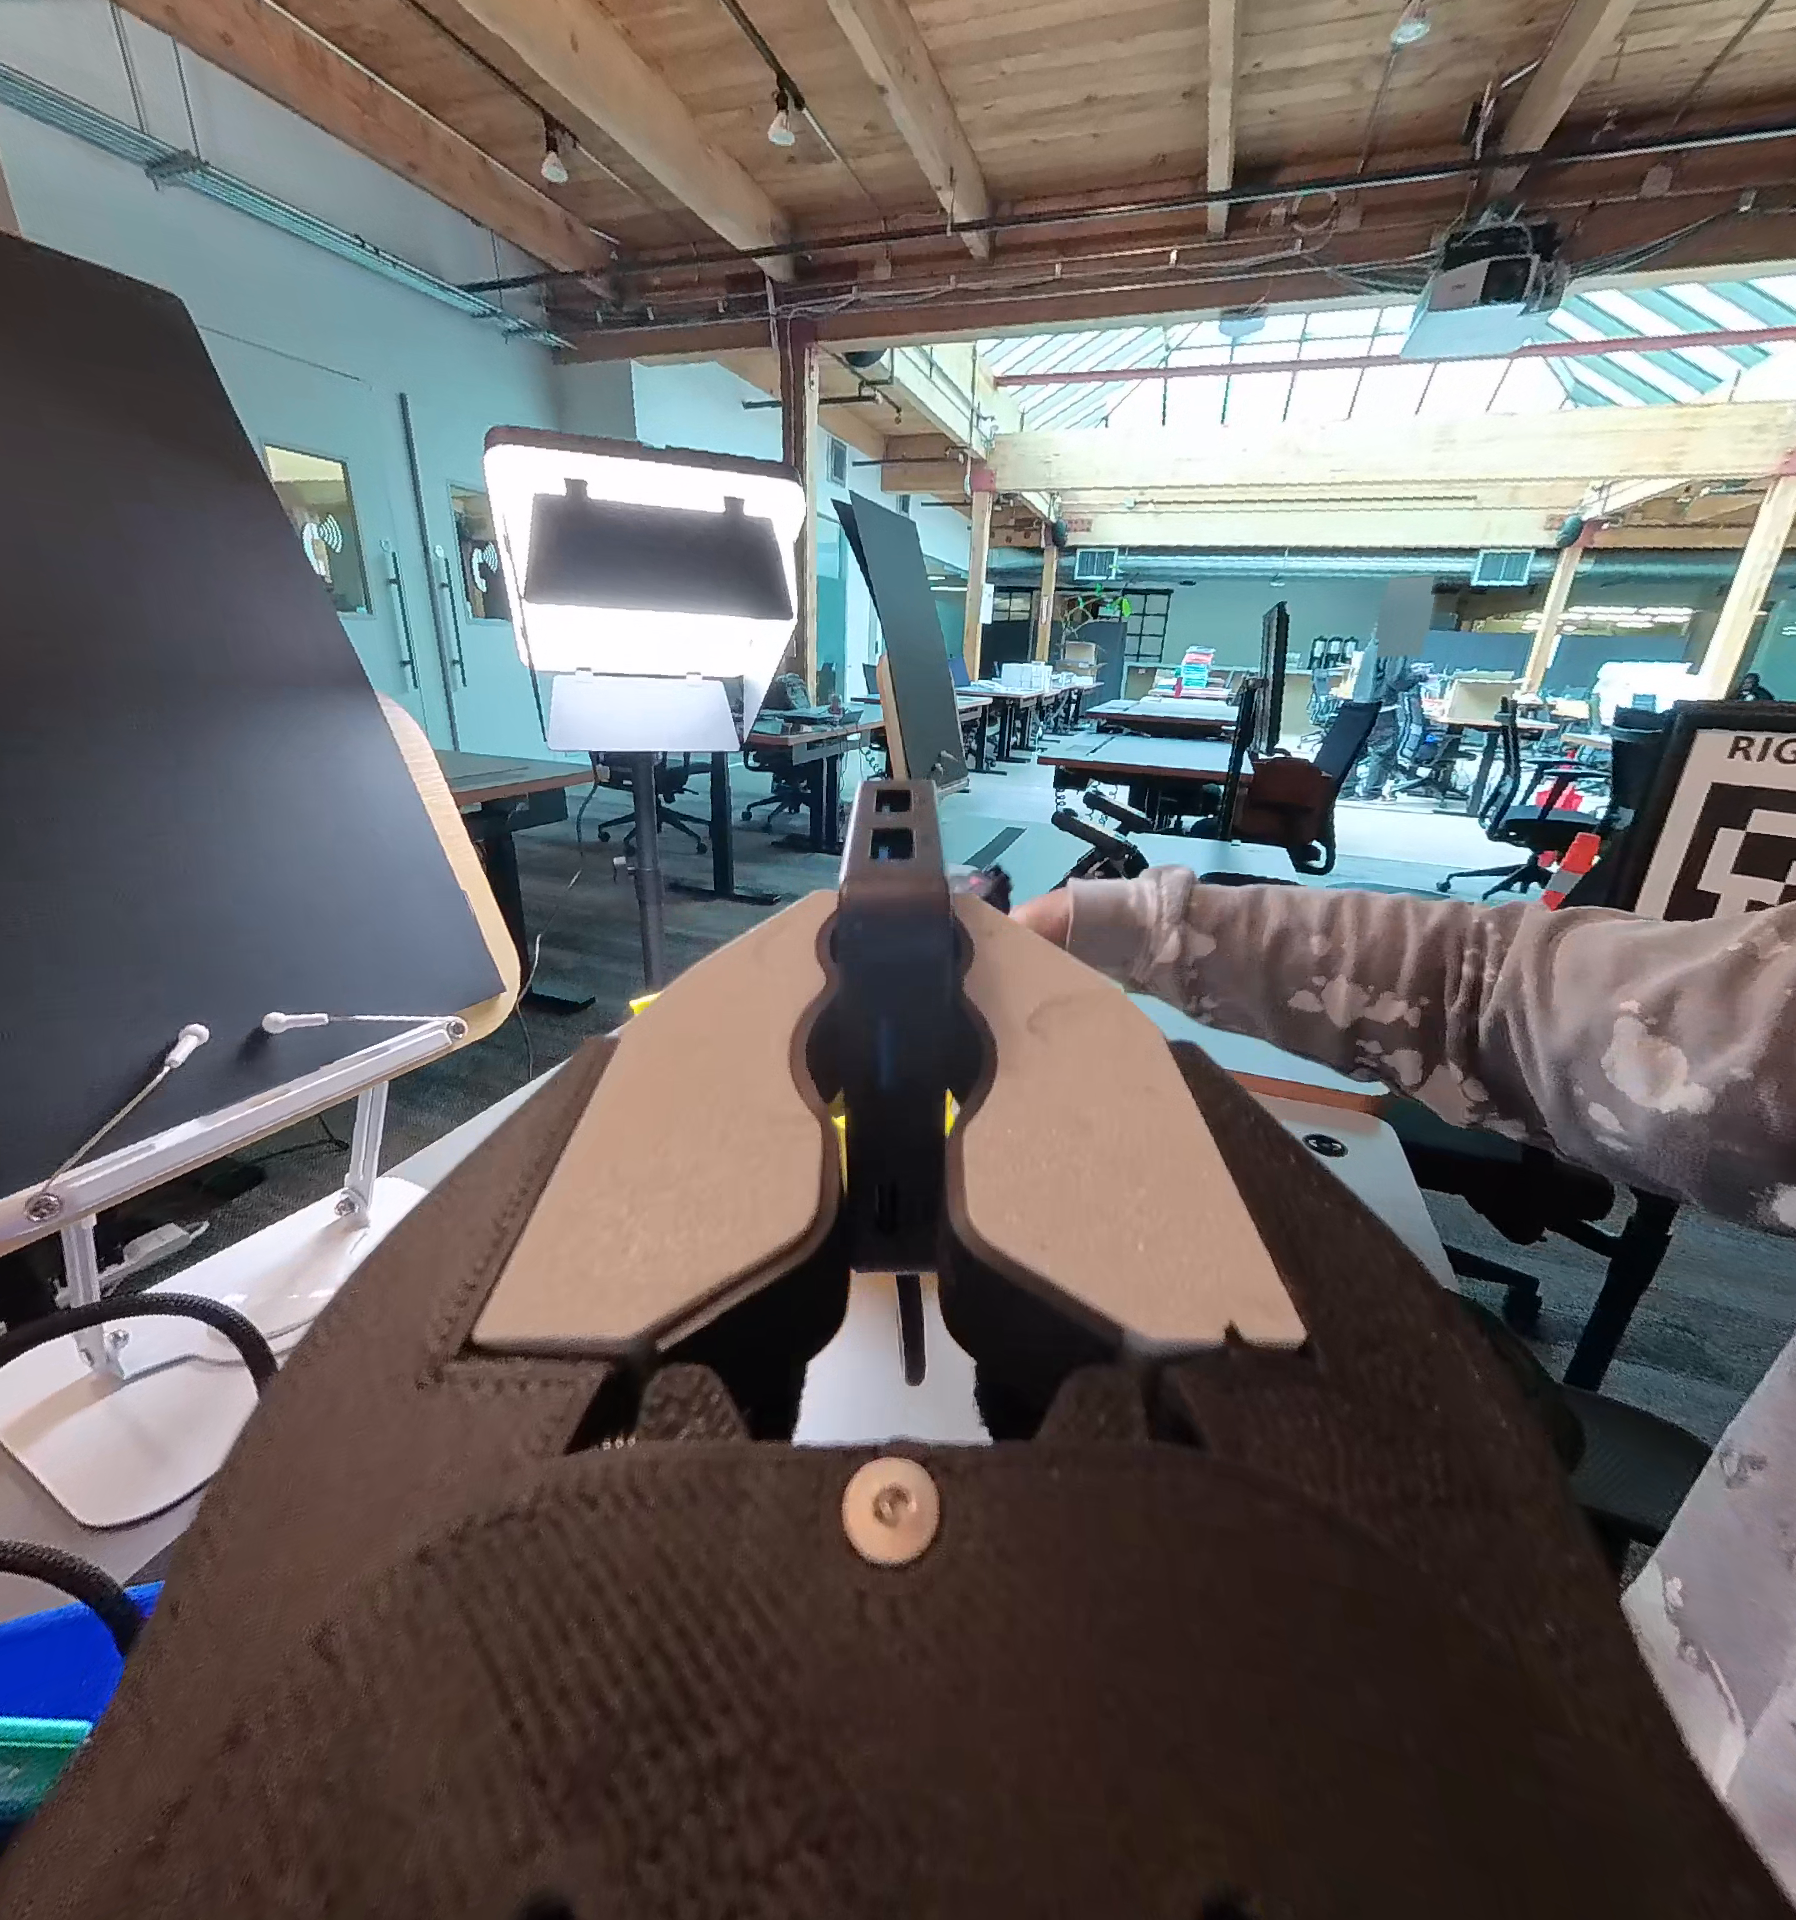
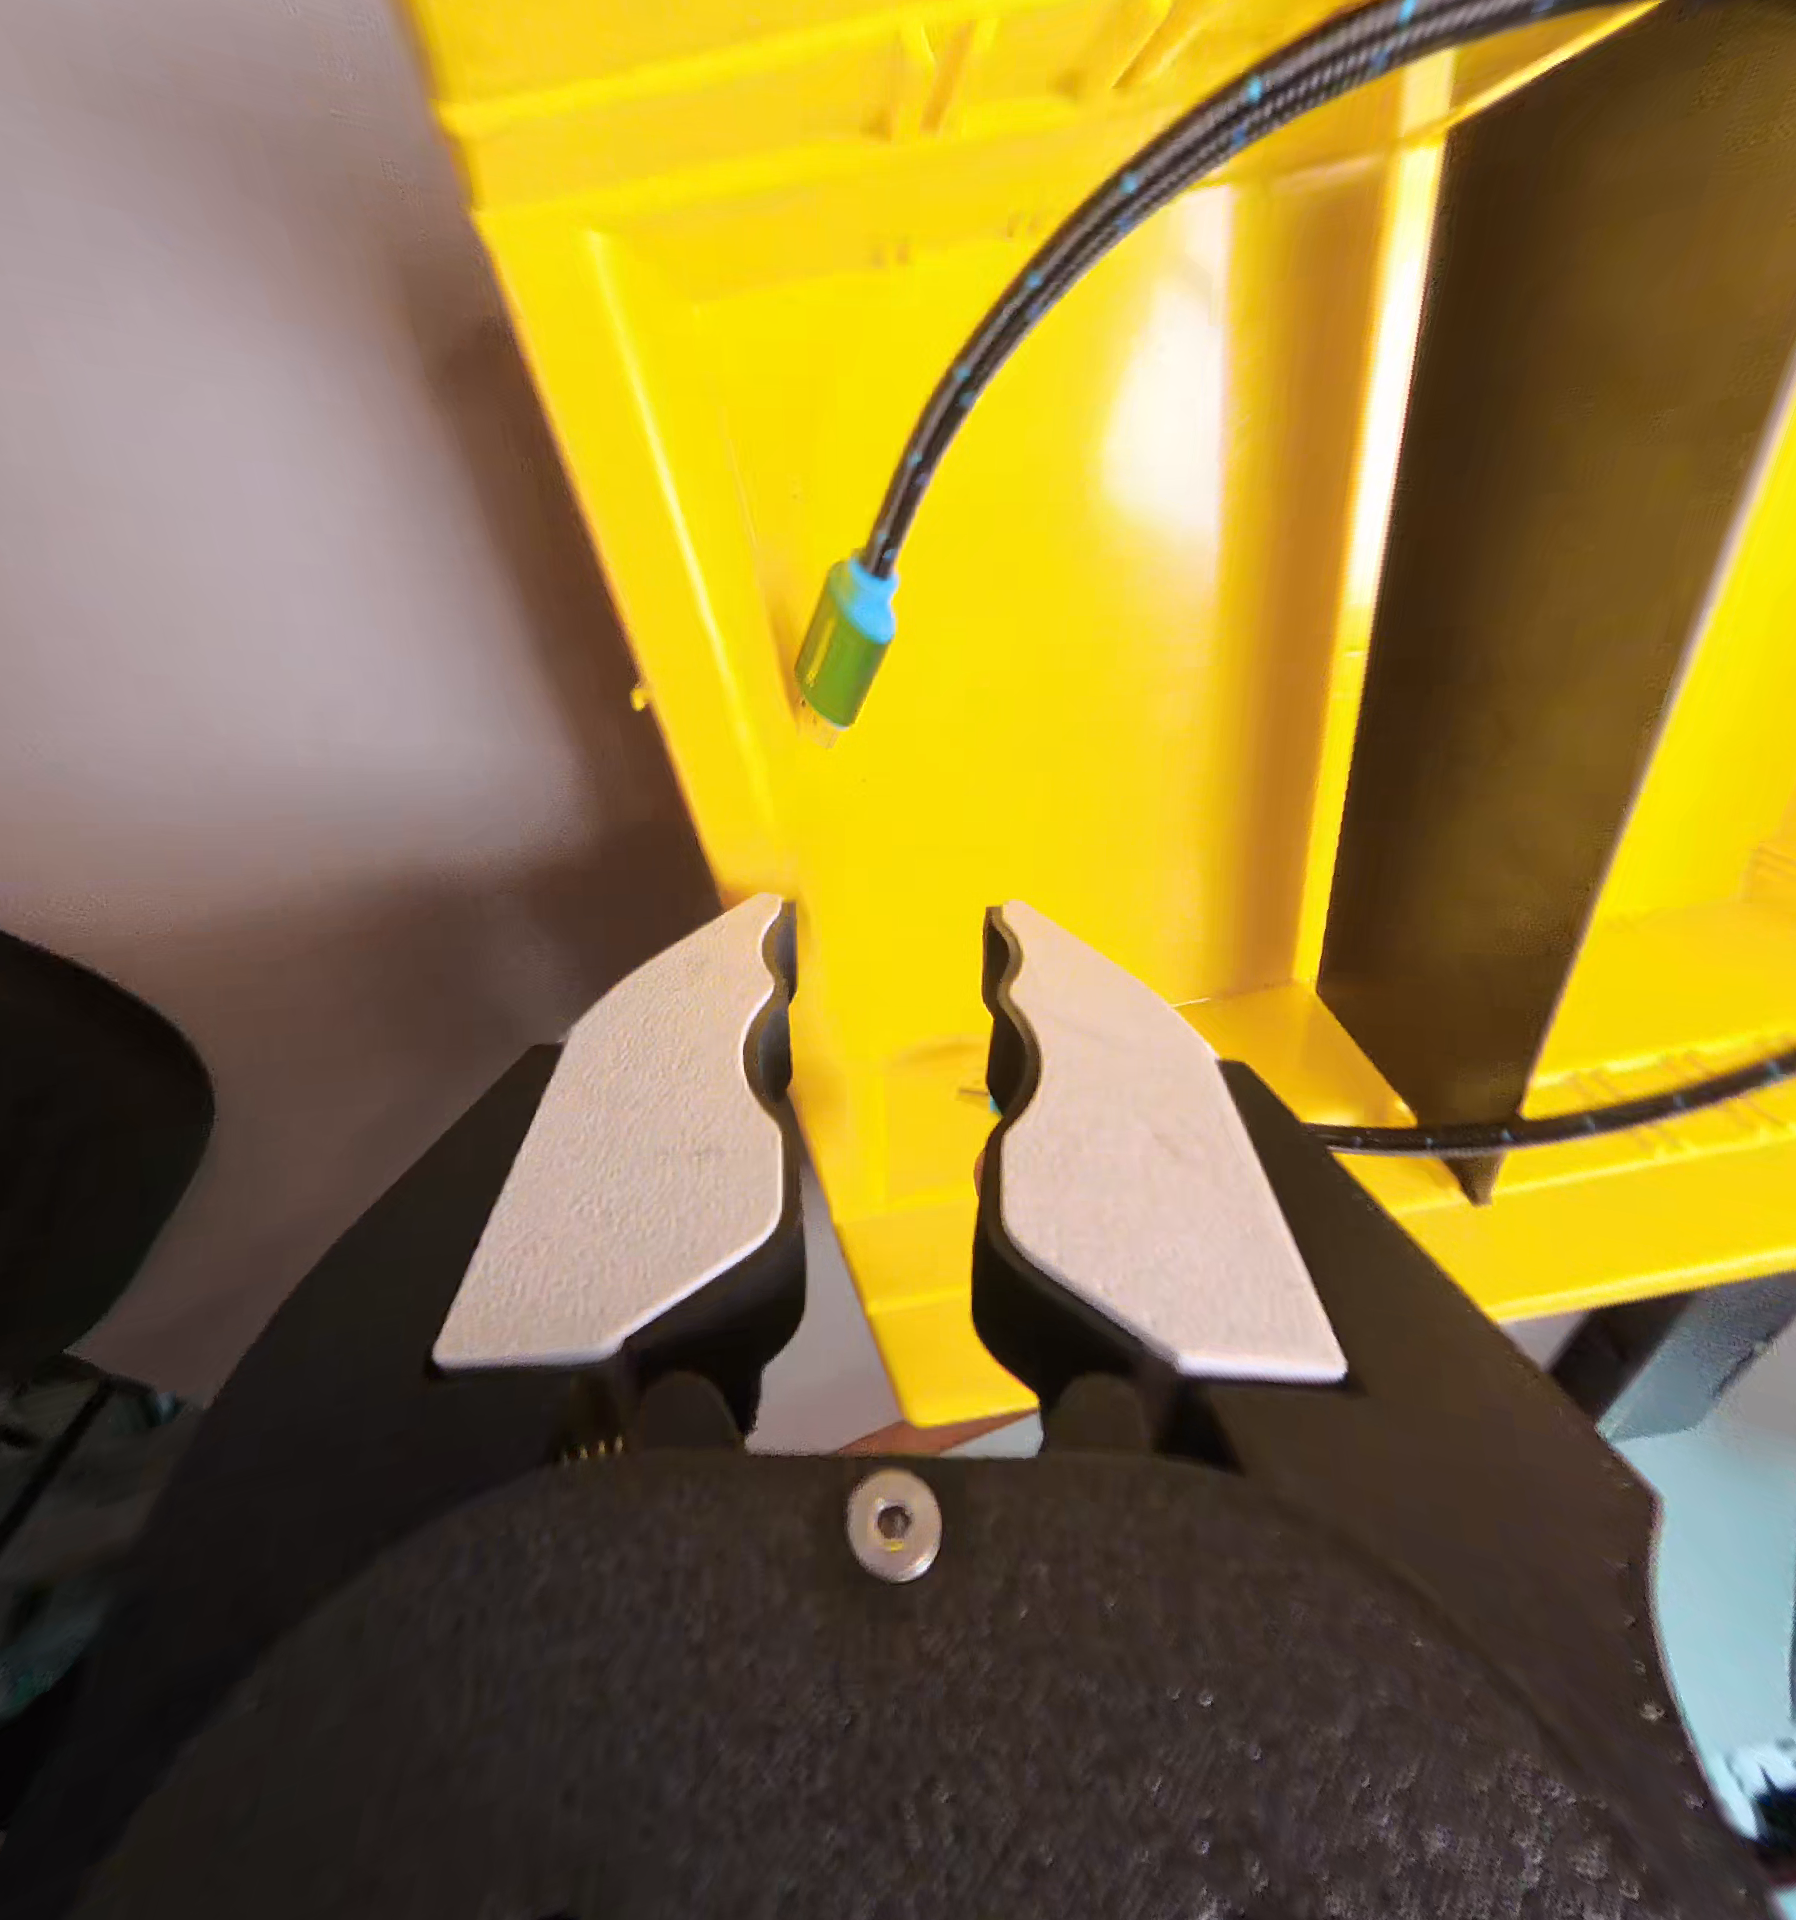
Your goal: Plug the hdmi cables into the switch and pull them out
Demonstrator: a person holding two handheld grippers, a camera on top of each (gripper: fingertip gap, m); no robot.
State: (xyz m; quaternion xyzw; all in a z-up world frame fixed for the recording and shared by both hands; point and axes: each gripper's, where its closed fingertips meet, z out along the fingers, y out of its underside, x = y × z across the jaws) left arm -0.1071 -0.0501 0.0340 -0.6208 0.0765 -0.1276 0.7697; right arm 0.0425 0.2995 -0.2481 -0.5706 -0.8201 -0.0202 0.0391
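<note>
Black switch (image 1: 892,997) between left tongs (image 1: 889,935)

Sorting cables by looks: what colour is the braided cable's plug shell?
Green shell with a light-blue collar; the braided cable is black with blue flecks. Best in the right wrist view.

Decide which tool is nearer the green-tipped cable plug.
Right. The right tool is open just below the plug by the yellow bin; the left tool grips the black switch, plug unseen.

Black switch (image 1: 892,997) upright; braided cable (image 2: 987,416) dangling unplugged.
</note>
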